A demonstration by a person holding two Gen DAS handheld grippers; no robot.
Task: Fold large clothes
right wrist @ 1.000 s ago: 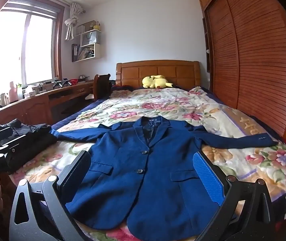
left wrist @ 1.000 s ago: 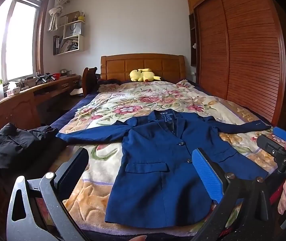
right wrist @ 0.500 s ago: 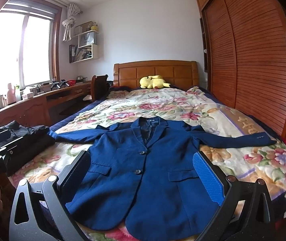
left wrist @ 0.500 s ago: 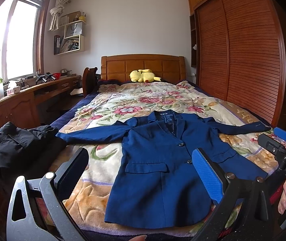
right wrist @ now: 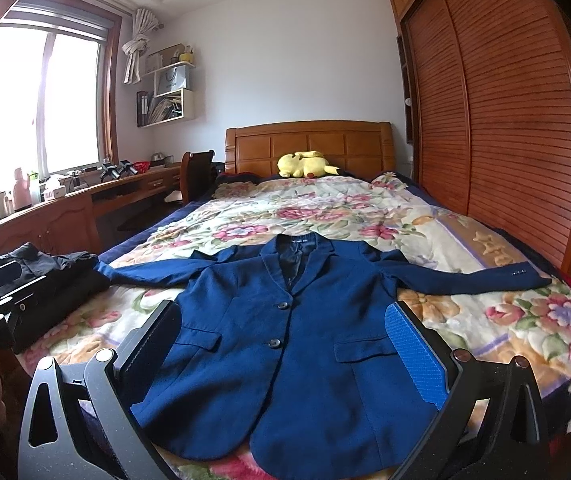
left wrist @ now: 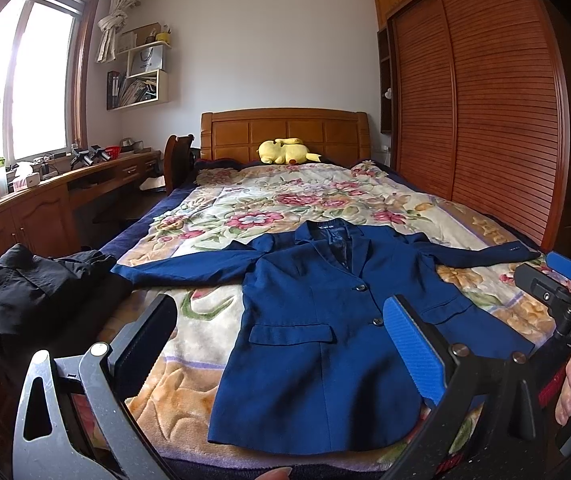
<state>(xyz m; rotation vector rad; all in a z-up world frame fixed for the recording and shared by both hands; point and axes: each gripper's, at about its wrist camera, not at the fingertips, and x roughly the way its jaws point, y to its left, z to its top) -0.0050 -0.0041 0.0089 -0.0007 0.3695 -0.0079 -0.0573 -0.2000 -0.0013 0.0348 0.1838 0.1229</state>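
A navy blue blazer (left wrist: 325,320) lies flat, front up and buttoned, on the floral bed cover (left wrist: 269,204), both sleeves spread out sideways. It also shows in the right wrist view (right wrist: 285,344). My left gripper (left wrist: 281,340) is open and empty, held above the foot of the bed over the blazer's lower left part. My right gripper (right wrist: 285,344) is open and empty, held over the blazer's hem. The right gripper also shows at the right edge of the left wrist view (left wrist: 565,284).
A black garment (left wrist: 21,284) lies on a surface left of the bed. A yellow plush toy (left wrist: 285,151) sits by the wooden headboard (left wrist: 285,128). A long wooden desk (left wrist: 45,200) runs along the left wall and a slatted wardrobe (left wrist: 485,120) along the right.
Both views have shifted only slightly; the right wrist view sits a little lower than before. The blazer has not moved and both grippers stay open.
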